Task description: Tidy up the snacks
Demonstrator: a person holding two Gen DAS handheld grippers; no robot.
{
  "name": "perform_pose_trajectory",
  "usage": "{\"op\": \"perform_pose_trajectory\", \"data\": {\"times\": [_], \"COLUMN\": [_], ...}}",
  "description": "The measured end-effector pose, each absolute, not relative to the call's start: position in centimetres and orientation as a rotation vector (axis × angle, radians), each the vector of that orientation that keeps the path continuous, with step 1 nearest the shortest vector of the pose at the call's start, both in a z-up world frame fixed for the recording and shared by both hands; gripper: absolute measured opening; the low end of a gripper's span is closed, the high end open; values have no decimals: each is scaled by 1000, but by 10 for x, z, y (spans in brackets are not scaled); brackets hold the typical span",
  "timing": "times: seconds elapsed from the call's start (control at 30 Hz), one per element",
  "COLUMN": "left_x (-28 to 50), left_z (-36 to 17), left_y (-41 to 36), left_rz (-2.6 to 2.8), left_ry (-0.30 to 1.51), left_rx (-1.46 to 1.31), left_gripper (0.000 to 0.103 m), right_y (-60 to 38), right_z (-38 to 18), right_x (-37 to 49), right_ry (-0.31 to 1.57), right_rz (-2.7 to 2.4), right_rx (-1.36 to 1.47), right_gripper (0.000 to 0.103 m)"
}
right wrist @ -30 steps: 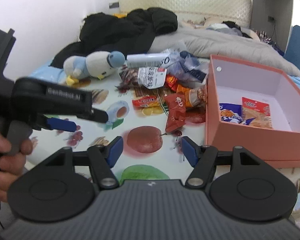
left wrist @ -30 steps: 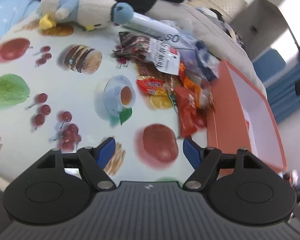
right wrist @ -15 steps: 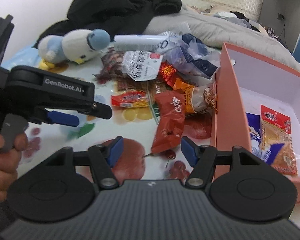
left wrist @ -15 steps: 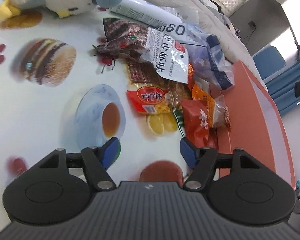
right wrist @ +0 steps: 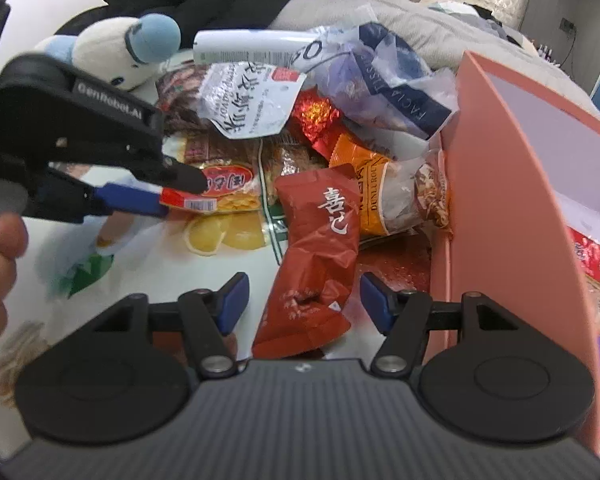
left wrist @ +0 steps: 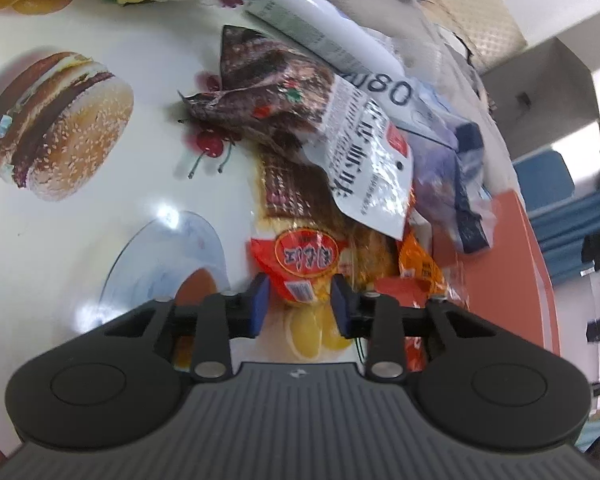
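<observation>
A pile of snack packets lies on a food-print tablecloth (left wrist: 100,208). My left gripper (left wrist: 300,306) (right wrist: 178,194) is at the near end of a red-and-yellow packet (left wrist: 304,258) (right wrist: 228,196). Its jaws are closing with that end between them, the pads right at its edges. My right gripper (right wrist: 303,292) stands open just above a dark red packet (right wrist: 320,248) that lies between its fingers, untouched. To the right stands an open orange box (right wrist: 500,184) (left wrist: 528,272) with snack packets (right wrist: 592,256) inside.
Behind lie a white-and-brown packet (left wrist: 340,132), an orange packet (right wrist: 364,184), a tissue pack (right wrist: 384,76) and a white tube (right wrist: 244,46). A plush penguin (right wrist: 120,56) sits at the back left. A hand (right wrist: 0,248) holds the left gripper. Dark clothes and bedding lie beyond.
Both grippers have come forward and down onto the snack pile. The left jaws have narrowed around the red-and-yellow packet's end. The right jaws keep their width over the dark red packet.
</observation>
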State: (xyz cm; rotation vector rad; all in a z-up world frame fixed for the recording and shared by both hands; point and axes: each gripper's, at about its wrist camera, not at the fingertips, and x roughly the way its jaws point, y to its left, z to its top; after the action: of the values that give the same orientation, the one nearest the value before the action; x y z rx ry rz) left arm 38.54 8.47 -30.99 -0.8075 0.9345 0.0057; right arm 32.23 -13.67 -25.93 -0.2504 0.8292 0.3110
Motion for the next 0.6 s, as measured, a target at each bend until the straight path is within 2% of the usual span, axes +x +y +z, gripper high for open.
{"op": "perform_pose_trajectory", "data": {"times": [0.03, 0.1, 0.17, 0.27, 0.33, 0.6], "left_x": [386, 390, 392, 391, 390, 357], "left_z": [-311, -311, -312, -312, -311, -300], "left_y": [86, 85, 85, 83, 82, 79], "left_rz": [15, 39, 53, 56, 52, 13], "left_ry": [939, 950, 956, 957, 965, 976], "left_rx": [-810, -812, -806, -795, -785, -748], "left_gripper": [28, 12, 6, 3, 2, 0], "right_y": [-137, -138, -138, -138, -137, -139], "right_z": [-262, -265, -266, -265, -263, -255], "right_x": [325, 329, 331, 332, 332, 318], "right_ry": [839, 852, 853, 866, 869, 882], "right_rz": [316, 315, 313, 309, 306, 288], "right_rx": [-248, -232, -221, -204, -207, -199], "right_gripper": [63, 63, 62, 50, 46, 45]}}
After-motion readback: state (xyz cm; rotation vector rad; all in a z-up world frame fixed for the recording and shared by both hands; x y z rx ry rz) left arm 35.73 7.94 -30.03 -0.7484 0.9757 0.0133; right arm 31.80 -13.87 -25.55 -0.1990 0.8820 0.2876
